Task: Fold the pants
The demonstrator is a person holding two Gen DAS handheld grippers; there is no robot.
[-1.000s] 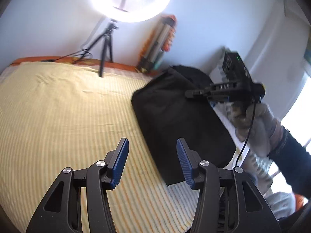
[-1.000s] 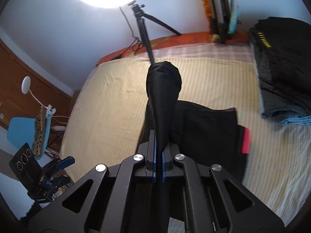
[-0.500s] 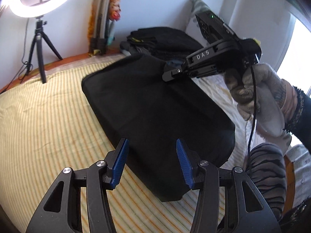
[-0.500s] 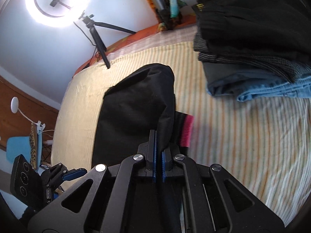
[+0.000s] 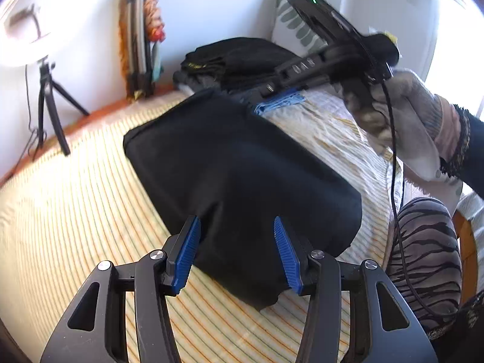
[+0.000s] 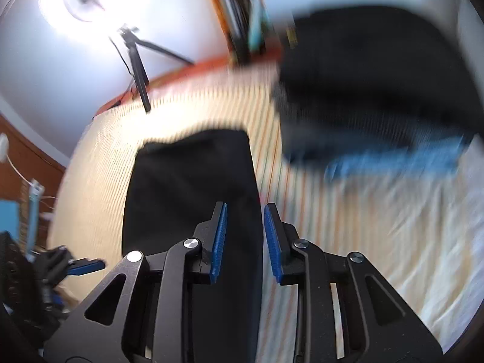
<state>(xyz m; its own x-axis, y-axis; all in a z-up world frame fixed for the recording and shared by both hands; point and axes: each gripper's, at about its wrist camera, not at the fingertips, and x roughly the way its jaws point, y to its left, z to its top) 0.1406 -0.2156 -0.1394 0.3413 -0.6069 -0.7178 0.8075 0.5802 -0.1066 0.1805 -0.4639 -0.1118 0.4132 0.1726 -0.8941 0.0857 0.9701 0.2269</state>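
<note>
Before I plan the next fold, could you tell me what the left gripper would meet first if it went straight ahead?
Most likely the folded black pants on the striped bed; the open left gripper already frames their near edge.

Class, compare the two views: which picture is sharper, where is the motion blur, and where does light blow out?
Left wrist view: mostly sharp; folded black pants crisp, ring light and the window blown out. Right wrist view: heavy motion blur smears the clothes stack and striped bedsheet; only the right tool stays sharp.
</note>
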